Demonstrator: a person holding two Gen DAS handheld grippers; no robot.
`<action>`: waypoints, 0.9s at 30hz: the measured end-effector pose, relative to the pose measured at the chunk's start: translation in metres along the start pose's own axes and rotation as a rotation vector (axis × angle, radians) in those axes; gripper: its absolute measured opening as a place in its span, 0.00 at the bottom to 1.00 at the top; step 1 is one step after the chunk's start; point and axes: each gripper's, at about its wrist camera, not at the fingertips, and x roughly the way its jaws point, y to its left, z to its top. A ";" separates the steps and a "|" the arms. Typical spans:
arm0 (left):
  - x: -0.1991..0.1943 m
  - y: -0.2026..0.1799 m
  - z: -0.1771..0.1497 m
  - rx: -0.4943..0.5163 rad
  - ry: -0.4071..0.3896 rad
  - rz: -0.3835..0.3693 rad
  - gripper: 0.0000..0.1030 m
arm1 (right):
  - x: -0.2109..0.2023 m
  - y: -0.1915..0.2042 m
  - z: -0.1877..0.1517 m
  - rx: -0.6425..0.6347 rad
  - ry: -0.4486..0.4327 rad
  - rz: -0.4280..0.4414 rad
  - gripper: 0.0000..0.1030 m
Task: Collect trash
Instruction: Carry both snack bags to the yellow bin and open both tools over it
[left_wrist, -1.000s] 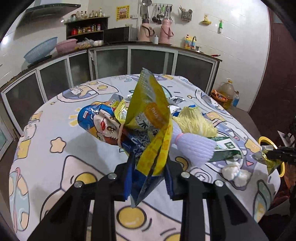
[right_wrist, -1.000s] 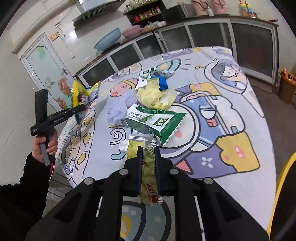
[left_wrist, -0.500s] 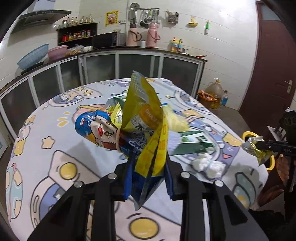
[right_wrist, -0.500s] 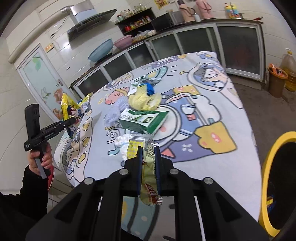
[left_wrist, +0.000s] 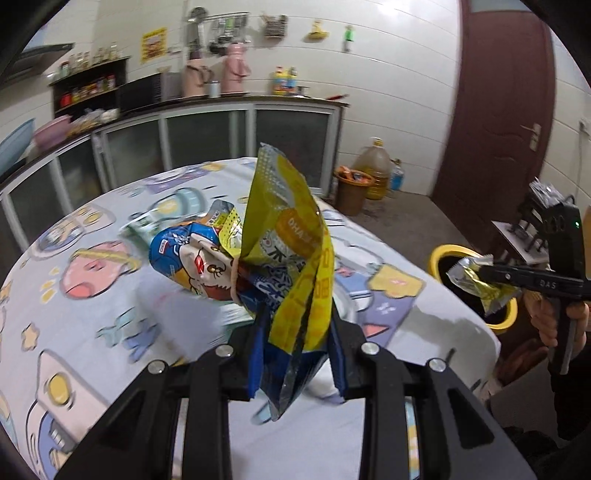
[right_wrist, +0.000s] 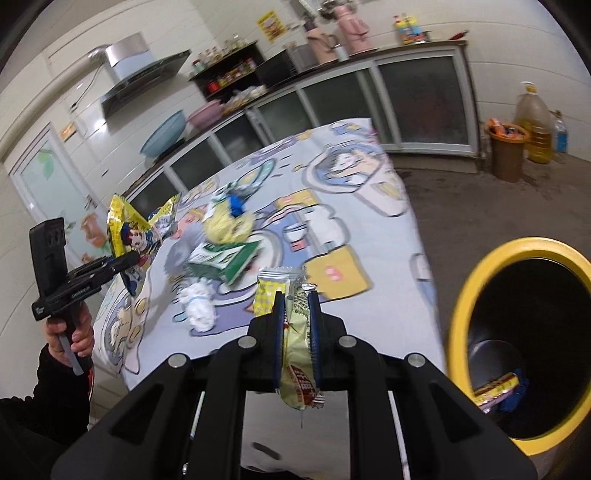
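my left gripper (left_wrist: 297, 354) has its fingers clenched on a yellow-blue snack bag (left_wrist: 291, 258) above the tabletop (left_wrist: 110, 325); my right gripper (right_wrist: 297, 321) pinches a pale wrapper (right_wrist: 295, 354) beside the yellow-rimmed bin (right_wrist: 461, 295), which already holds wrappers (right_wrist: 498, 387) at its bottom.

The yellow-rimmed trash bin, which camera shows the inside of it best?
The right wrist view. The yellow-rimmed trash bin faces that camera, so its dark inside and some wrappers at the bottom show. In the left wrist view, only its rim peeks past the table edge, behind the right gripper.
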 end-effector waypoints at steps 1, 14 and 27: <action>0.005 -0.007 0.004 0.011 0.002 -0.017 0.27 | -0.003 -0.005 0.001 0.008 -0.009 -0.013 0.12; 0.085 -0.146 0.053 0.206 0.030 -0.285 0.27 | -0.062 -0.106 -0.009 0.166 -0.127 -0.234 0.12; 0.173 -0.254 0.053 0.286 0.152 -0.458 0.27 | -0.066 -0.170 -0.031 0.281 -0.108 -0.385 0.12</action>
